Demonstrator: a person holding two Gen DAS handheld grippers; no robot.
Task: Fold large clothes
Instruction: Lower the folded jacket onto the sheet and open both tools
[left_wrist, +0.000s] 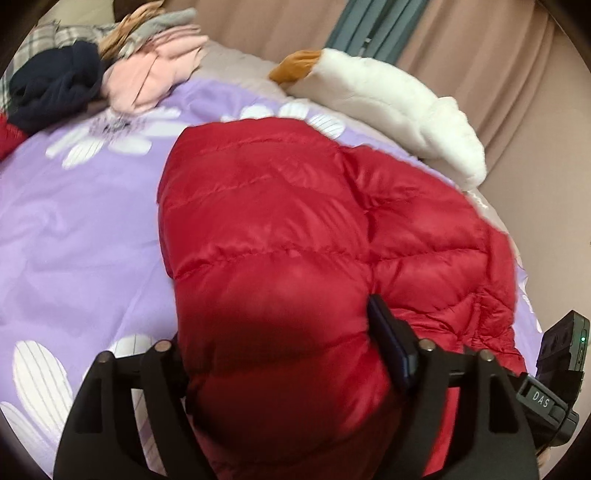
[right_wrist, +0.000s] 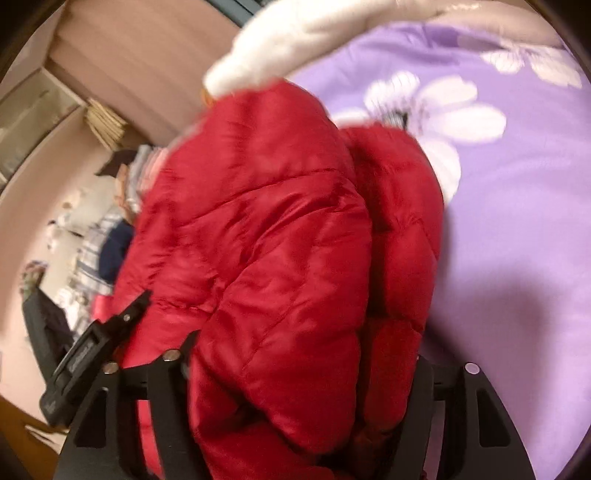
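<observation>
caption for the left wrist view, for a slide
Left claw straddling a bulky red puffer jacket on a purple floral bedspread.

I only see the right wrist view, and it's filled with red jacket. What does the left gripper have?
Observer: The left gripper has the red jacket bulging between its fingers, at the near end.
Operator: Is the far end down?
Observer: Yes, it lies on the purple bedspread, just short of the white plush toy.
Operator: Any room to the left?
Observer: Open bedspread lies left of the jacket. A pink garment and a navy garment sit at the far left corner.
</observation>
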